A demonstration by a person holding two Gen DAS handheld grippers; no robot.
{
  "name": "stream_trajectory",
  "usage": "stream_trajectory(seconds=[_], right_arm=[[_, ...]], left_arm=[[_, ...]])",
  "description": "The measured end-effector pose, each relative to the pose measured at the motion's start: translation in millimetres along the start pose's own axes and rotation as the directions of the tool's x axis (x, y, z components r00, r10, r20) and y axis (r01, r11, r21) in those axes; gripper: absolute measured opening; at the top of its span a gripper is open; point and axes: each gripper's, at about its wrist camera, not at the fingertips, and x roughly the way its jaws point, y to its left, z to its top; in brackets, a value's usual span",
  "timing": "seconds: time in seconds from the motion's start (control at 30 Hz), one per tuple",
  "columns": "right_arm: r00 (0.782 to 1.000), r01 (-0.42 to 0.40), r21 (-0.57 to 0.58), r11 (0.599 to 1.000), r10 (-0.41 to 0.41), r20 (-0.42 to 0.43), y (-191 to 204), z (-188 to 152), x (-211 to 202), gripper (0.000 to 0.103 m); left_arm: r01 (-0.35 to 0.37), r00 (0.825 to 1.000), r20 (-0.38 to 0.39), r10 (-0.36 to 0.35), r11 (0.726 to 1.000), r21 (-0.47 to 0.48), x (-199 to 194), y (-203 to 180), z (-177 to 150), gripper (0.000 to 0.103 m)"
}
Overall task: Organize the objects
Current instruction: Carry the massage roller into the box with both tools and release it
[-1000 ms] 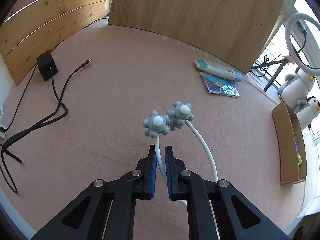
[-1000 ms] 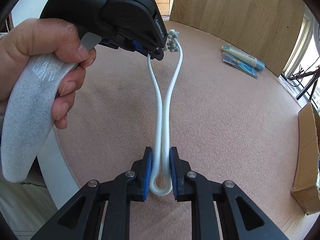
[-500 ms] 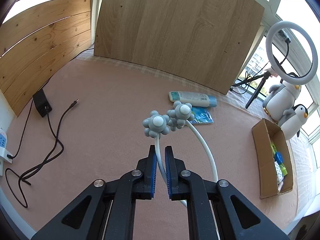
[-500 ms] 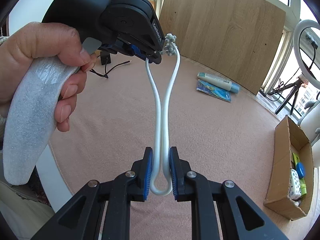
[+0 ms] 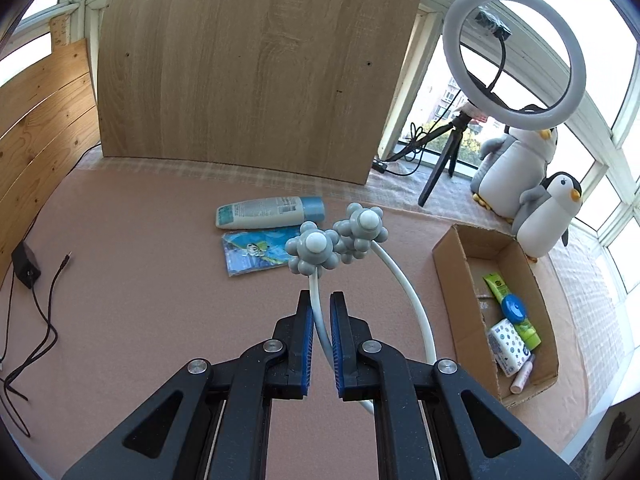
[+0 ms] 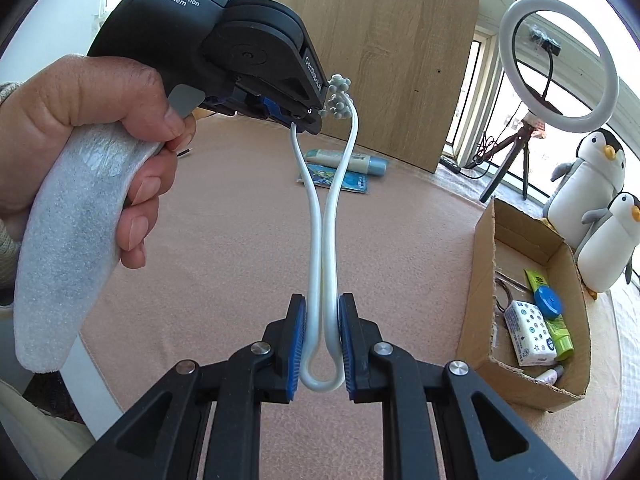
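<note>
A white U-shaped massager [image 6: 322, 264] with two grey knobbed heads [image 5: 316, 251] hangs in the air between both grippers. My left gripper [image 5: 320, 305] is shut on one white arm just below a head; it shows in the right wrist view [image 6: 308, 122] too. My right gripper [image 6: 322, 312] is shut on both arms near the looped bend. An open cardboard box [image 5: 452, 268] with several small toiletries stands on the pink mat at the right, also seen in the right wrist view [image 6: 480, 292].
A white and blue tube [image 5: 270, 213] and a blue packet [image 5: 256, 254] lie on the mat near the upright wooden board [image 5: 256, 64]. A black adapter with cable [image 5: 26, 270] lies at left. A ring light [image 5: 516, 52] and two plush penguins [image 5: 548, 216] stand beyond the box.
Both grippers have lifted and tilted up with the massager still held. The view has swung toward the box and window, so the box's contents now show.
</note>
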Motion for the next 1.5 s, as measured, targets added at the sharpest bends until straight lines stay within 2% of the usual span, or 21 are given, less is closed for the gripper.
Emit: stream_trajectory(seconds=[0.23,0.47,0.63,0.77,0.83,0.87,0.9,0.97,1.03,1.1,1.27,1.4,1.5], right_arm=[[0.997,0.081,0.096,0.992,-0.082,0.005,-61.4,-19.5,-16.6,0.015],[0.988,0.151,0.187,0.971,-0.152,-0.009,-126.7,-36.8,-26.5,0.015],[0.983,0.182,0.23,0.956,-0.182,-0.018,-162.6,-43.9,-28.1,0.015],[0.98,0.195,0.248,0.949,-0.197,-0.02,-185.9,-43.5,-24.8,0.015],[0.975,0.221,0.253,0.942,-0.219,-0.034,-195.2,-42.3,-19.5,0.015],[0.969,0.246,0.255,0.935,-0.24,-0.058,-199.7,-42.2,-14.3,0.015],[0.966,0.257,0.257,0.932,-0.246,-0.074,-203.3,-42.7,-10.1,0.016],[0.963,0.268,0.26,0.928,-0.258,-0.073,-206.6,-44.6,-9.7,0.024],[0.962,0.271,0.266,0.925,-0.263,-0.066,-206.7,-45.5,-12.0,0.037],[0.965,0.261,0.273,0.926,-0.254,-0.063,-206.1,-44.4,-12.9,0.037],[0.967,0.256,0.254,0.933,-0.25,-0.056,-193.4,-34.5,-10.5,0.039],[0.966,0.259,0.233,0.937,-0.255,-0.048,-177.8,-21.4,-8.4,0.048],[0.965,0.26,0.226,0.939,-0.262,-0.023,-162.1,-8.6,-7.4,0.061]], left_arm=[[0.072,0.997,-0.012,-0.071,0.992,0.103,25.7,-100.8,10.7,0.008],[0.131,0.991,-0.031,-0.127,0.972,0.197,54.7,-199.2,18.9,0.008],[0.151,0.989,-0.045,-0.144,0.961,0.232,75.6,-246.4,26.3,0.008],[0.156,0.988,-0.054,-0.148,0.957,0.243,91.1,-262.6,35.2,0.009],[0.123,0.992,-0.062,-0.111,0.962,0.245,102.5,-264.2,36.7,0.014],[0.083,0.995,-0.069,-0.068,0.966,0.247,107.7,-262.1,36.1,0.034],[0.037,0.998,-0.064,-0.022,0.967,0.251,109.5,-258.2,34.3,0.064],[-0.022,1.0,-0.008,0.024,0.967,0.252,101.9,-241.7,28.4,0.092],[-0.008,1.0,0.01,0.005,0.973,0.232,92.9,-221.6,22.7,0.093],[0.013,1.0,-0.013,-0.011,0.974,0.225,87.7,-203.7,17.0,0.093],[-0.028,0.999,-0.012,0.032,0.969,0.247,68.1,-158.9,-5.0,0.094],[-0.039,0.999,-0.014,0.043,0.978,0.205,50.5,-115.9,-20.6,0.094],[-0.047,0.999,-0.017,0.05,0.988,0.149,35.1,-78.2,-31.0,0.094]])
